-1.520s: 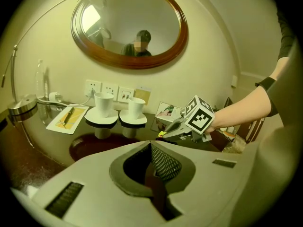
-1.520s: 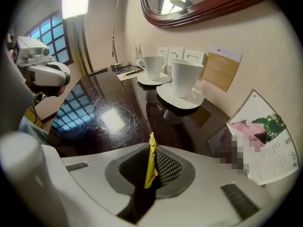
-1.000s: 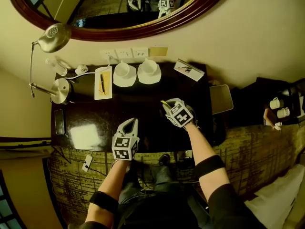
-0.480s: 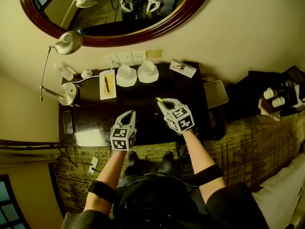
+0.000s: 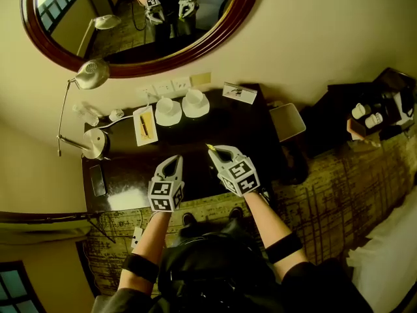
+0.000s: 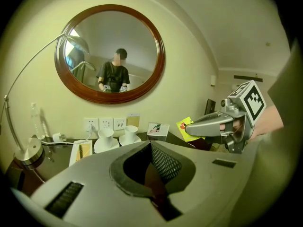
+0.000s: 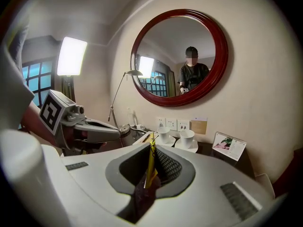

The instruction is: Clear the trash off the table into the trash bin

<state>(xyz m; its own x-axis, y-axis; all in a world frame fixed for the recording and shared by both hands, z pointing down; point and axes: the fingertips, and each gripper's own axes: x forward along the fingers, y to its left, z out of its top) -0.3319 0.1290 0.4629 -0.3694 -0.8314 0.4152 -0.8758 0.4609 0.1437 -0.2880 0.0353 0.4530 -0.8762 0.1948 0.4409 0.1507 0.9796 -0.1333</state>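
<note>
Lifted since a second ago: both grippers, up off the dark table (image 5: 254,126) and closer to the head camera, the right one further than the left.

Carrying step, by the look of it: picked up, not yet dropped. Pinched in the right gripper (image 5: 220,152), a thin yellow wrapper (image 7: 150,162), standing on edge between jaws closed to a narrow slit on it, one corner poking past the tips. Seen also from the left gripper view as a yellow flag at that gripper's nose, above the table's right half.

Left gripper (image 5: 172,163): drawn fully together, nothing between the jaws, hovering over the table's near edge, beside the right one and apart from it.

Next, probably: swing right toward the pale square container (image 5: 287,121) just off the table's right end, likely the trash bin, though hard to confirm from above. Then bring the tips over its mouth and spread the jaws. Light, flat wrapper, so apt to cling to a pad or flutter wide; better released low over the opening.

At the table's far edge: white cups (image 5: 168,106) on saucers, a card stand (image 5: 239,92), a lamp base (image 5: 96,143).
</note>
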